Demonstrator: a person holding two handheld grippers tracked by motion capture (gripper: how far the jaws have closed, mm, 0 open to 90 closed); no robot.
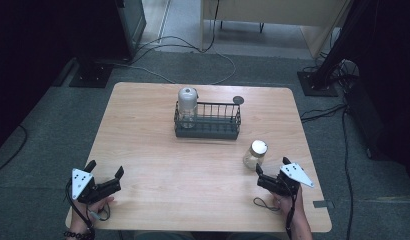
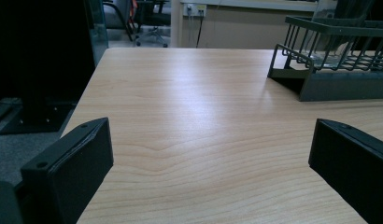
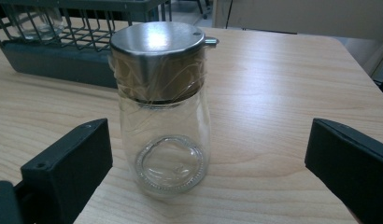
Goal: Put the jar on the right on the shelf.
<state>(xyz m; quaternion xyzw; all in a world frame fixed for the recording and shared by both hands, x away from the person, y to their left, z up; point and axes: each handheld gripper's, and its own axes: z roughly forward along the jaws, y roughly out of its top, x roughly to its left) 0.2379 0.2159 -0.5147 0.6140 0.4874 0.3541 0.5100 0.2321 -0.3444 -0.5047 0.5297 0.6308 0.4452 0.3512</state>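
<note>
High view: wooden table (image 1: 158, 150) fills the middle of the frame. Left gripper (image 1: 105, 172) sits at lower left, jaws spread wide, nothing between them; in the left gripper view bare tabletop lies between the two black jaws. Right gripper (image 1: 271, 171) at lower right, jaws also wide apart, holding nothing. Glass jar (image 1: 255, 153) with a metal lid stands upright just above it in the frame, close to the jaw tips; whether they touch it is hard to tell from this height. Right gripper view: jar (image 3: 162, 107) stands centre-left between the open jaws, apart from both. Dark wire rack (image 1: 208, 121) sits upper centre, a second jar (image 1: 187, 106) upright in its left end. Small dark disc (image 1: 238, 100) lies just beyond the rack's right end.
</note>
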